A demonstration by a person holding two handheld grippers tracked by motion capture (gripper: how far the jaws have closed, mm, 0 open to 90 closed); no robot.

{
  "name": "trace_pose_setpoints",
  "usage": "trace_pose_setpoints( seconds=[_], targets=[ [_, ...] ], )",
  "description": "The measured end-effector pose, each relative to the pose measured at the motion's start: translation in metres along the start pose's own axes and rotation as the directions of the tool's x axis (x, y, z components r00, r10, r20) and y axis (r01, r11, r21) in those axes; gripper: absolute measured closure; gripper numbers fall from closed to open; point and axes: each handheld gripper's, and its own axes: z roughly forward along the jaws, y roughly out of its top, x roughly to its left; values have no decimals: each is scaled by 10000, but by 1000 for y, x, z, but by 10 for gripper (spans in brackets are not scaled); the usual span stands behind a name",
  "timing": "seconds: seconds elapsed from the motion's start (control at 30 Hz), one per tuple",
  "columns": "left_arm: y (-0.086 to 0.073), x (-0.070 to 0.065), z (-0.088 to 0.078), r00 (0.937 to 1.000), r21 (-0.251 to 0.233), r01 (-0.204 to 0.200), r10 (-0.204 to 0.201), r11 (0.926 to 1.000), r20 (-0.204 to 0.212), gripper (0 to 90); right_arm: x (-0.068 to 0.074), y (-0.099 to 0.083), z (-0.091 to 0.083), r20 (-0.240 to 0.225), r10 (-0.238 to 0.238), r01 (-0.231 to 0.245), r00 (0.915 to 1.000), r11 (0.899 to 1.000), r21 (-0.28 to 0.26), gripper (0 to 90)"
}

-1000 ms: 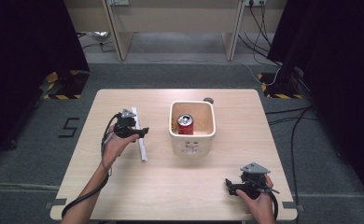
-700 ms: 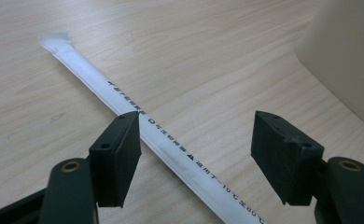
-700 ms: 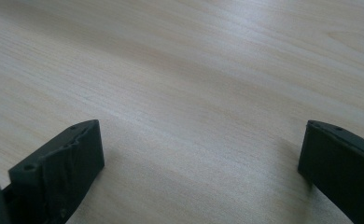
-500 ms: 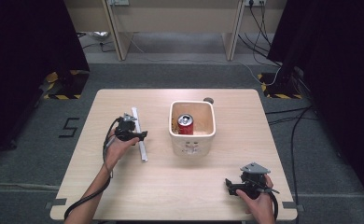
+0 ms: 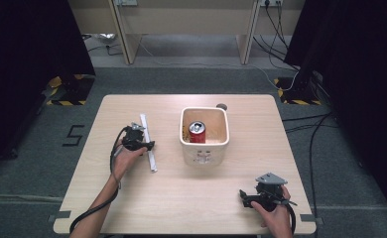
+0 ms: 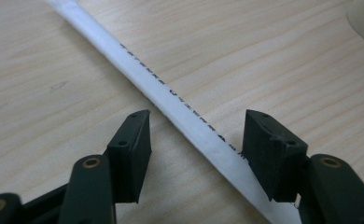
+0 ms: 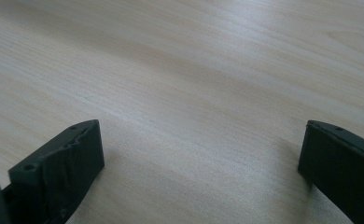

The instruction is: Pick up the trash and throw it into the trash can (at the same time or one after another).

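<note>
Toward the left edge of the table (image 5: 191, 198): left gripper (image 6: 196, 135) low over a long white strip (image 5: 148, 143) lying flat, jaws just closing yet apart, strip running slantwise between them, against the far jaw, clear of the other. Near the middle, closer to the far edge: white tub (image 5: 205, 148) holding a red can (image 5: 197, 133) upright. By the near right corner: right gripper (image 7: 201, 154) resting low, jaws spread wide over bare wood.
</note>
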Motion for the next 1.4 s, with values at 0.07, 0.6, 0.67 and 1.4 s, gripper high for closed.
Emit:
trace_pose_setpoints(
  seconds=[0.07,0.6,0.67,1.4],
  targets=[
    [2,0,0,10000,31,-51,51,10000,19,498,0,0,0,-1,-2,2,10000,10000,1,3],
    [2,4,-5,9985,208,-478,471,9986,287,802,0,0,0,0,-2,2,10000,10000,1,3],
    [2,4,-7,9981,181,-518,511,9985,348,803,0,0,0,0,0,0,10000,10000,0,3],
    [39,-3,-74,9842,-669,-1198,1274,9905,1227,804,0,0,0,-1,-15,15,10000,10000,-11,2]
  ],
)
